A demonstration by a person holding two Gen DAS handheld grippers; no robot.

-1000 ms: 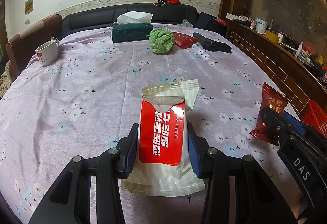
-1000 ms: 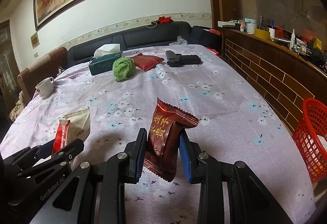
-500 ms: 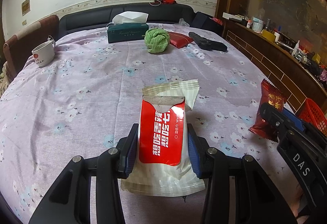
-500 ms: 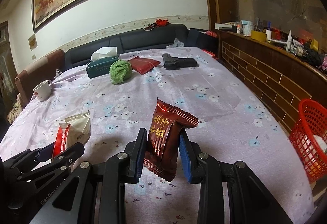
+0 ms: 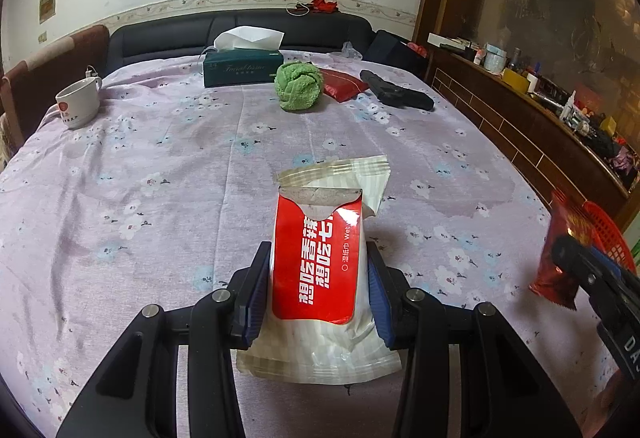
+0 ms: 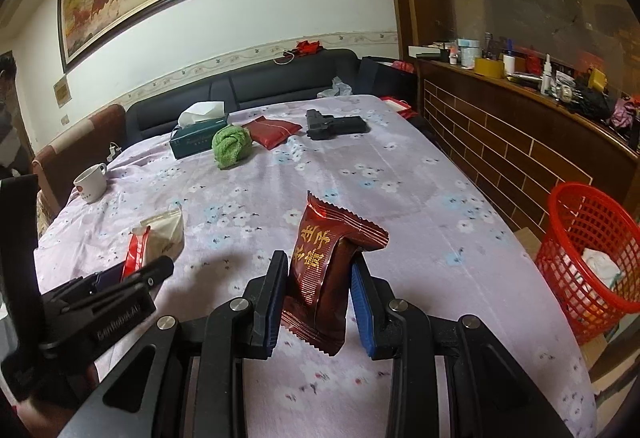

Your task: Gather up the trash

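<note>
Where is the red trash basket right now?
The red basket stands off the table's right edge, below the brick-patterned counter, at the right of the right wrist view; something white lies inside.

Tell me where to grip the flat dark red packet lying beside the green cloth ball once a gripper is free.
Judging from its pose, take the flat dark red packet by its near pointed corner, coming in low from the table's near side. It lies flat with the green cloth ball close on its left, so a grip across the middle looks hard.
</note>
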